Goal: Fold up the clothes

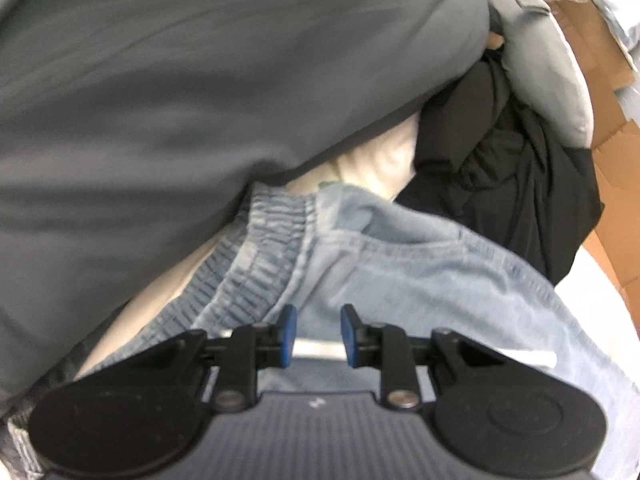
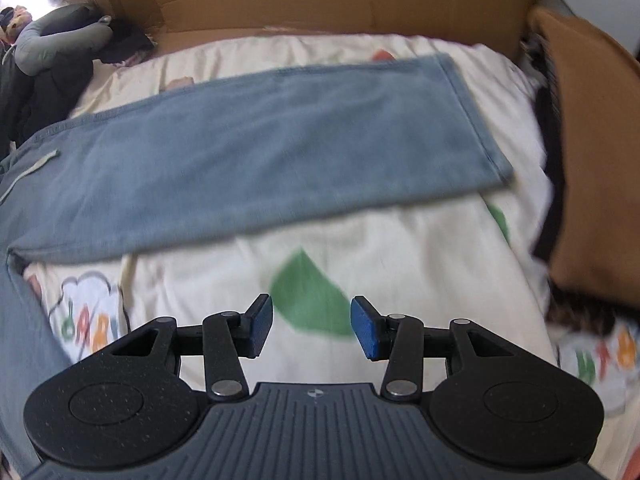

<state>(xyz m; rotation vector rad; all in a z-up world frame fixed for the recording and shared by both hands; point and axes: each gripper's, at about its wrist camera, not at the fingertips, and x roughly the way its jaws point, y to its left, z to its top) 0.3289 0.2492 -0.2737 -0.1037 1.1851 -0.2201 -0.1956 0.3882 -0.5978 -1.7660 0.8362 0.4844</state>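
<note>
- Left wrist view: the left gripper [image 1: 318,334] hangs over the elastic waistband [image 1: 256,248] of the light blue jeans [image 1: 420,264], its jaws a narrow gap apart with nothing pinched between the pads. A grey cloth [image 1: 200,80] fills the upper left, and black clothing [image 1: 504,168] lies at the right.
- Right wrist view: the right gripper [image 2: 312,330] is about half open and empty above the patterned sheet [image 2: 400,272]. One jeans leg lies flat across the sheet, beyond the fingertips and clear of them.
</note>
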